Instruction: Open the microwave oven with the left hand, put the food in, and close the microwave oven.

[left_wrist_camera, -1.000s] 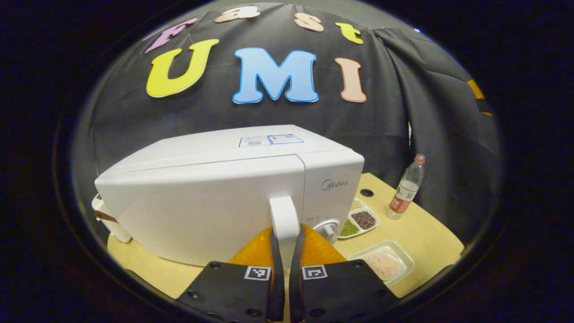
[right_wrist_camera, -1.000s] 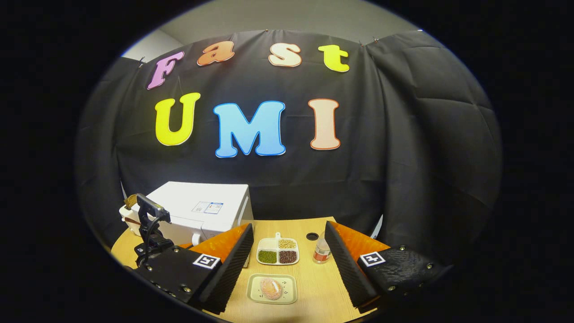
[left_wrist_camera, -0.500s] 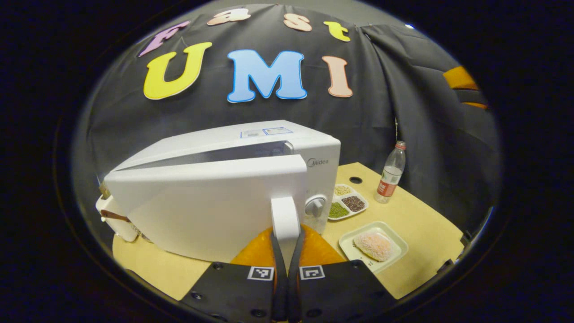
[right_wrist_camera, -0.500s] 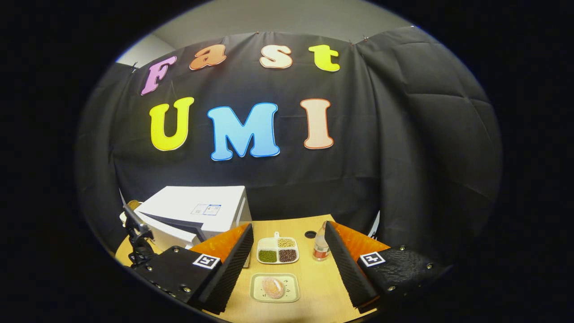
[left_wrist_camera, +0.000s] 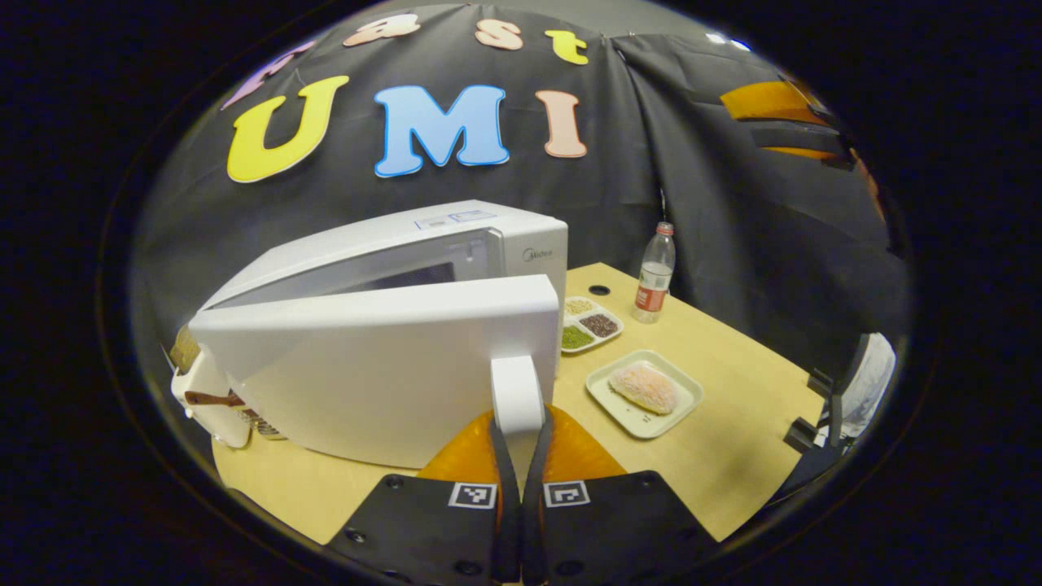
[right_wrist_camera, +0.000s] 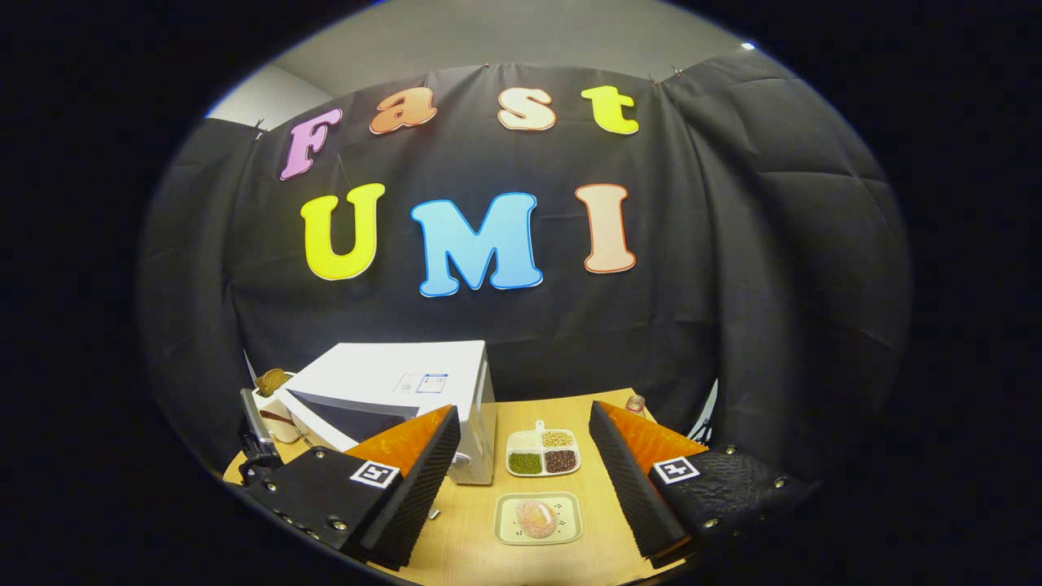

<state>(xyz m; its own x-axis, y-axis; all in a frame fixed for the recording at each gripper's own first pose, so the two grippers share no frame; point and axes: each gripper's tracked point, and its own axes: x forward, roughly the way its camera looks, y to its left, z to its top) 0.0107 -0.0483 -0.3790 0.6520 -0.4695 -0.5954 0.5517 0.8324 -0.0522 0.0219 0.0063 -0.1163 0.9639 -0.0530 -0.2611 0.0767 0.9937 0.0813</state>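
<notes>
So the left gripper (left_wrist_camera: 514, 431) has its 2 fingers clamped on the microwave door handle (left_wrist_camera: 514, 389), door (left_wrist_camera: 383, 358) swung partway off the microwave (left_wrist_camera: 456, 236). Right gripper (right_wrist_camera: 521, 464) hangs wide apart, holding nothing. Food (right_wrist_camera: 536, 518) sits on its tray (right_wrist_camera: 570, 529) near the table's (right_wrist_camera: 464, 537) front edge.

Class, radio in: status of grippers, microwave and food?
Left gripper shut on door handle; door part open. Right gripper open above food. Path clear.

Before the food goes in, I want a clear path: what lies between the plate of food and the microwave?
Bare table lies between the plate and the microwave, seen in the left gripper view.
</notes>
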